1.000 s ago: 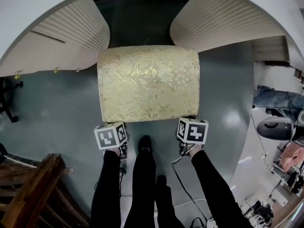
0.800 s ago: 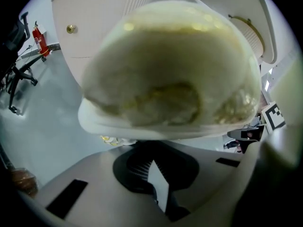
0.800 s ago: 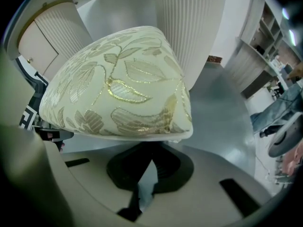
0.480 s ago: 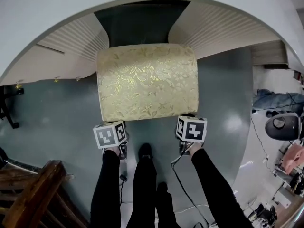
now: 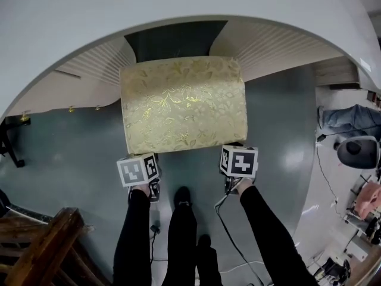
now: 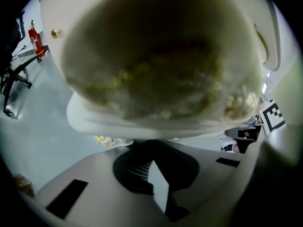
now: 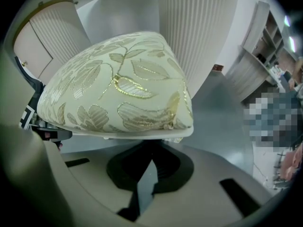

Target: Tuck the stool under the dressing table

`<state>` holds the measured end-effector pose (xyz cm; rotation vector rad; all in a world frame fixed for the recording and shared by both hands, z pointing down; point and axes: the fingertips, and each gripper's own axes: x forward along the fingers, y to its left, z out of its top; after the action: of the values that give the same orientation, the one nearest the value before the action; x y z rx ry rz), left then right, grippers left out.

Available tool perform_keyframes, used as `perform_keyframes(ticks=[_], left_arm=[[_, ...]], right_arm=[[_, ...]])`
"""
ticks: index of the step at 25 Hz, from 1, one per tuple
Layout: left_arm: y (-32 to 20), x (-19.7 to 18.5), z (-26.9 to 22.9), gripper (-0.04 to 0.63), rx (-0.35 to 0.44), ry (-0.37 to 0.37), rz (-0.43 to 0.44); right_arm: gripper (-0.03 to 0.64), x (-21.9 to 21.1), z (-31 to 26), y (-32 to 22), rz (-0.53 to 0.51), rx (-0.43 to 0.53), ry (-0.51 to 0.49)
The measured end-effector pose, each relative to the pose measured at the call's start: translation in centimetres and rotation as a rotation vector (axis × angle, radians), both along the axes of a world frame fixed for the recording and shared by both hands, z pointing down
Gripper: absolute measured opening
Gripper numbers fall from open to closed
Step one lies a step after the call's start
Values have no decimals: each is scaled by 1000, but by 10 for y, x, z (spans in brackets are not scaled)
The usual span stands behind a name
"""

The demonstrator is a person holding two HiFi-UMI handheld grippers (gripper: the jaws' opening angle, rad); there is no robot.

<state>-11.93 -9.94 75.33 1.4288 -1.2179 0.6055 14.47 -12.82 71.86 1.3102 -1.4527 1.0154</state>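
Two grippers sit at the near corners of the stool (image 5: 183, 103) in the head view, the left gripper (image 5: 140, 167) at its near-left corner and the right gripper (image 5: 238, 158) at its near-right corner. The stool's gold flowered seat is a rounded rectangle with its long axis running left to right. Its far long edge faces the dark knee gap of the dressing table (image 5: 178, 5), just at the white tabletop's rim, between two ribbed cabinets. Most of the seat lies out over the grey floor (image 5: 71, 142). The person's legs (image 5: 184, 237) stand behind the near edge.

In the left gripper view, the seat (image 6: 161, 65) fills the upper picture, blurred. The left gripper's (image 6: 150, 160) jaws are drawn together, with only a thin sliver of light between them. Their tips are up against the pale rim under the seat. A brass knob (image 6: 56, 32) shows on the cabinet at upper left.

In the right gripper view, a seat corner (image 7: 118, 89) points toward the camera. The right gripper's (image 7: 152, 161) jaws are likewise closed to a sliver, tips just under the rim. A ribbed cabinet (image 7: 199, 27) stands behind.
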Motion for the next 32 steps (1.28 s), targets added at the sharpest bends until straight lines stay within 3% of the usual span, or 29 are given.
perform_keyframes(ticks=[28,32], left_arm=[[-13,11,0,8,68,35,4],[-12,11,1,8,82,10,15]], right_arm=[[5,-5,3,3,-10,29,-15],[5,-5,3,2,-26,42,6]])
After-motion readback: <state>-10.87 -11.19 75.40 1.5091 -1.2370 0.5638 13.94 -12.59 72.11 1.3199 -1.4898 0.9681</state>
